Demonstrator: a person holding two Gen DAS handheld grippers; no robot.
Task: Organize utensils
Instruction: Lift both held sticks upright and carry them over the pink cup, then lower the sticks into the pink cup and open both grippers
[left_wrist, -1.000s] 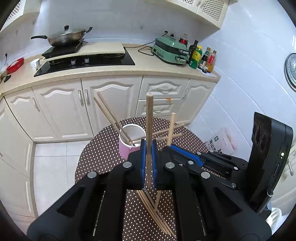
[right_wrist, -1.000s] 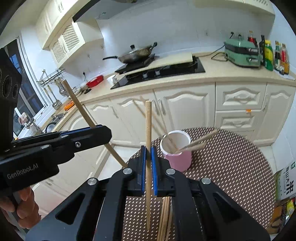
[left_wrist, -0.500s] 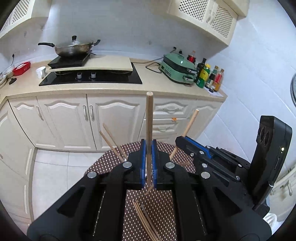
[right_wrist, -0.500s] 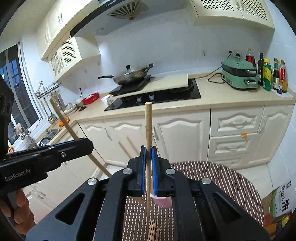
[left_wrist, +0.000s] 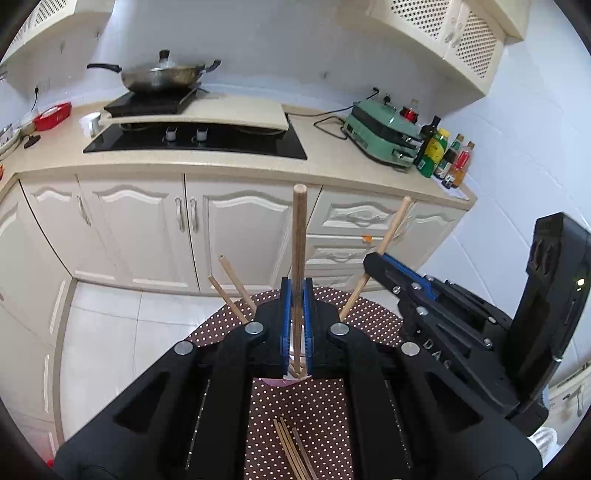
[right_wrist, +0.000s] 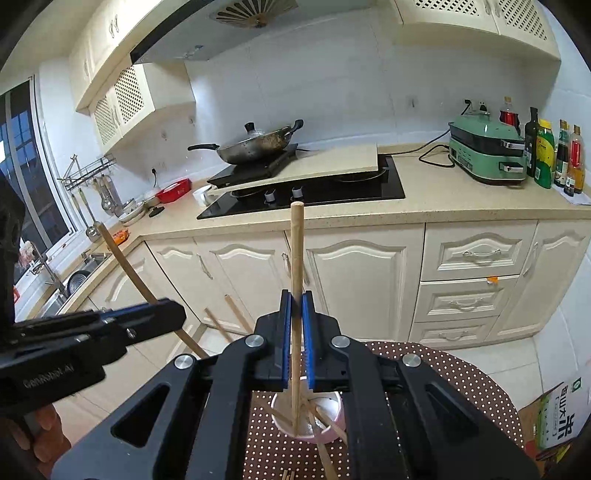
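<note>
Right chopstick is now upright with its lower tip inside the pink cup on the dotted table; a second ago it hung short of the cup. Right gripper is clamped on it. Left gripper is clamped on the left chopstick, brought over the cup too. Loose chopsticks still lie on the table. Judgement: release is next.
</note>
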